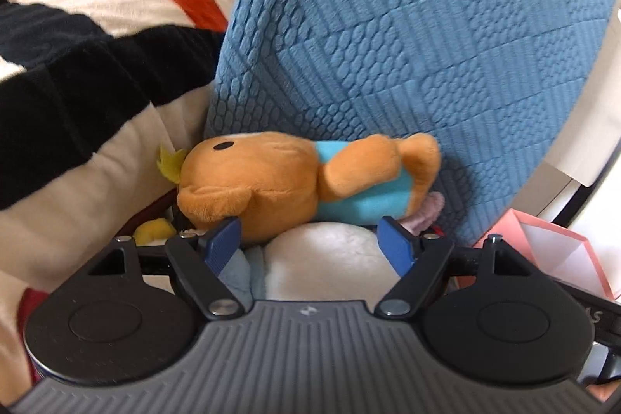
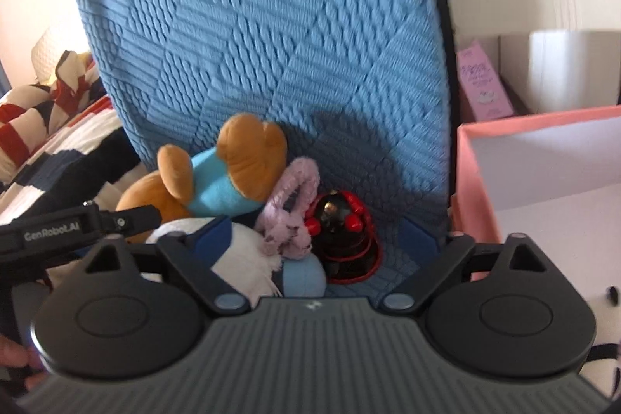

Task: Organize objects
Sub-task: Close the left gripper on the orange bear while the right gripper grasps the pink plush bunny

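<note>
A brown plush bear (image 1: 271, 181) in a teal shirt lies on its side against a blue textured chair back (image 1: 427, 45). My left gripper (image 1: 310, 241) is open just below the bear, with a white plush (image 1: 330, 258) between its blue pads and no pad pressing. In the right wrist view the bear (image 2: 217, 181) tops a pile with a pink fuzzy loop (image 2: 287, 216), a black and red toy (image 2: 341, 239), a pale blue ball (image 2: 304, 276) and the white plush (image 2: 240, 258). My right gripper (image 2: 316, 235) is open around the loop and the toy.
A red, black and white striped blanket (image 1: 97, 26) covers the bed on the left. A yellow plush (image 1: 155, 229) peeks out beside the pile. An open pink box (image 2: 543, 161) stands on a white desk (image 2: 562, 239) at the right, with a pink carton (image 2: 485, 84) behind it.
</note>
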